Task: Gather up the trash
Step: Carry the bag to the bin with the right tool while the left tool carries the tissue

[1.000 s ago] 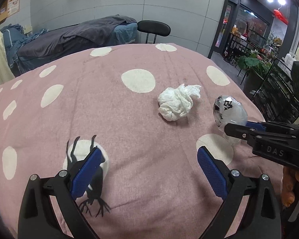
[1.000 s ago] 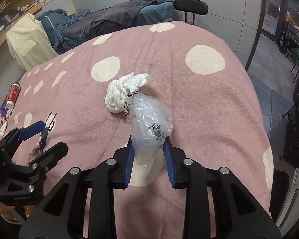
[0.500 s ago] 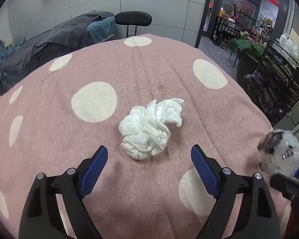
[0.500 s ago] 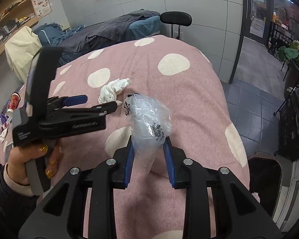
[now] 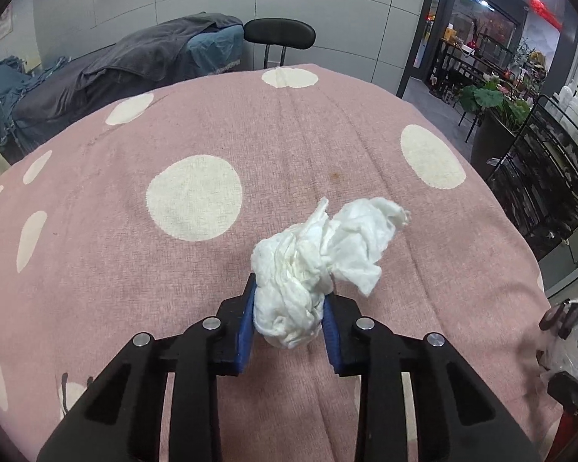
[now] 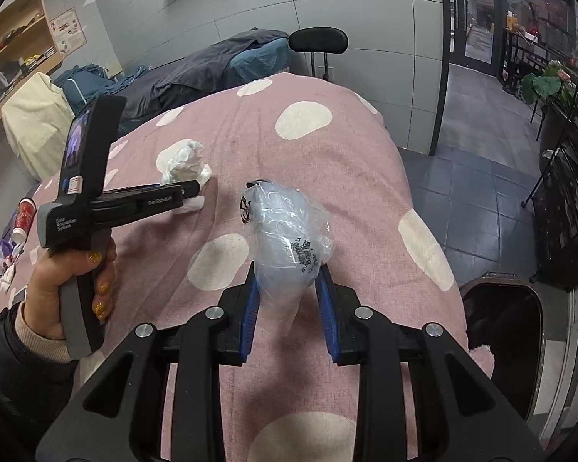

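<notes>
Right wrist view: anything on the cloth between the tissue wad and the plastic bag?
Nothing: bare pink cloth separates the tissue wad from the plastic bag in the right wrist view.

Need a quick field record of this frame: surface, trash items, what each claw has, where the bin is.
surface: pink tablecloth with cream polka dots
left claw: jaws have just been closing, now pinching the crumpled white tissue wad, which looks to be on the cloth
right claw: shut on the crumpled clear plastic bag with black print
bin: dark open bin, on the floor past the table's right edge in the right wrist view
left hand: grips the left claw's handle
</notes>
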The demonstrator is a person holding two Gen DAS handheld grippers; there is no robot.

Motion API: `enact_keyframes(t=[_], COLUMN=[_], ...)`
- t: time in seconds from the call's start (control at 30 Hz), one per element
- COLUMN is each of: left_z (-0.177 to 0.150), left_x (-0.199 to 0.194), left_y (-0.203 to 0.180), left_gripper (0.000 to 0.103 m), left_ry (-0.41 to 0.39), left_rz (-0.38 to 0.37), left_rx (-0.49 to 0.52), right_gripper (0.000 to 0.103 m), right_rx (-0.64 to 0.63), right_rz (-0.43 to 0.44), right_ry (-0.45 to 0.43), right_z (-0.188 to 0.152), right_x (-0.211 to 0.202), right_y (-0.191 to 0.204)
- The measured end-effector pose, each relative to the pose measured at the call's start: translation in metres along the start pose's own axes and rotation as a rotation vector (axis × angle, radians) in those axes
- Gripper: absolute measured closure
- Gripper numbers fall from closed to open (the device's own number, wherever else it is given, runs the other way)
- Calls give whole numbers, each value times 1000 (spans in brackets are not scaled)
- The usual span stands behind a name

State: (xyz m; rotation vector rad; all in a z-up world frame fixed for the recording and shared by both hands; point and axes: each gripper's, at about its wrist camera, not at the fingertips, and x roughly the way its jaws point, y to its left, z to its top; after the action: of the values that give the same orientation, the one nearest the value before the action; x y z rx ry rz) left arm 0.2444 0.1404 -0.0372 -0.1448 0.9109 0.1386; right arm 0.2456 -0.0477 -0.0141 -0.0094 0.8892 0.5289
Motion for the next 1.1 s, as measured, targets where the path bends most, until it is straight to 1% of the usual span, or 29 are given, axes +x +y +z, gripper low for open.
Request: enact_keyframes(t=[0.17, 0.33, 0.5, 0.8, 0.97, 1.1], left_z=[-11, -23, -37, -55, -63, -67], left_x=[-23, -39, -59, -88, -94, -96], left_y=[-7, -11, -26, -63, -87, -110], left_gripper=[73, 73, 73, 73, 73, 73], left_ry=[-42, -59, -89, -136, -140, -133], left_rz=[-15, -52, -86, -152, -198, -244], left_rx=[18, 8, 19, 58, 88, 123], right_gripper=[74, 74, 74, 74, 74, 74], right_rx=[21, 52, 81, 156, 208, 252], right_rz=[-3, -2, -10, -40, -78, -121], right_ry=[-11, -20, -37, -78, -95, -89], right_z=[-5, -16, -25, -45, -58, -69], right_x=[-4, -12, -24, -46, -60, -64], right_y=[-6, -16, -27, -57, -83, -106])
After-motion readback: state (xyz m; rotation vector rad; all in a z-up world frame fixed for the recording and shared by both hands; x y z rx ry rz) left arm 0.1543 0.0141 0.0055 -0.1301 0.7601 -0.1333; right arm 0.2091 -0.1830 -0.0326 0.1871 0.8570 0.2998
